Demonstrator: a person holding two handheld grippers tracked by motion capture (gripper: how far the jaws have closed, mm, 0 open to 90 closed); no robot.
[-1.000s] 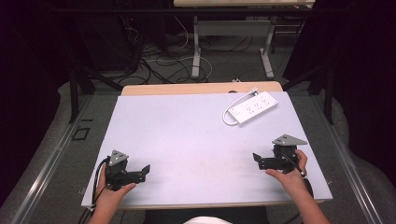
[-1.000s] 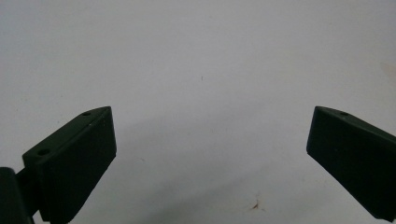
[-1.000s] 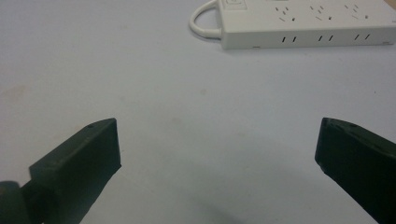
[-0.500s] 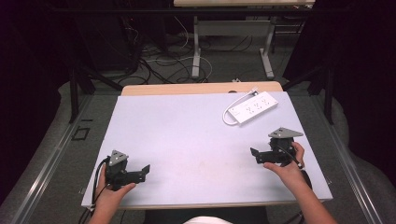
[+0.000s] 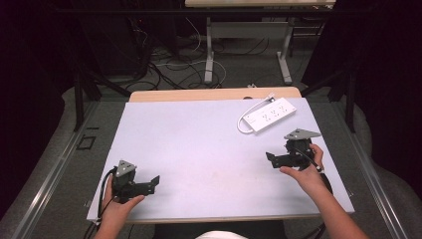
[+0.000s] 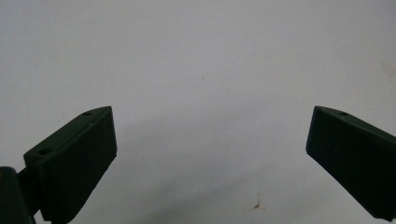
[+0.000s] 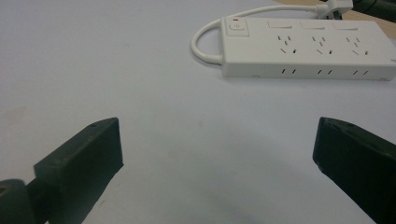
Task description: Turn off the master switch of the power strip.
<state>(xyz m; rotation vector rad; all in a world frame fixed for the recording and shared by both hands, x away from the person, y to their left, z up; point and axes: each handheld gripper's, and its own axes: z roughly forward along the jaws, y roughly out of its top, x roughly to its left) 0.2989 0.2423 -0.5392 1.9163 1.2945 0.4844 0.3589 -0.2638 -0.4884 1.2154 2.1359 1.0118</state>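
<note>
While nothing's been grabbed yet, power strip (image 5: 269,115) sits untouched at the tabletop's (image 5: 199,144) far right | right hand-held gripper (image 5: 278,160) near it, jaws wide, empty | left hand-held gripper (image 5: 147,184) released, well apart | basically all left to do

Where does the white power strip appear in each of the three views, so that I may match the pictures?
High view: the white power strip lies at the far right of the table, beyond the right tool.
Right gripper view: the strip is at upper right, ahead of the open jaws.
Left gripper view: bare table between the open jaws.
Shared landmark: the pale table surface.
</note>
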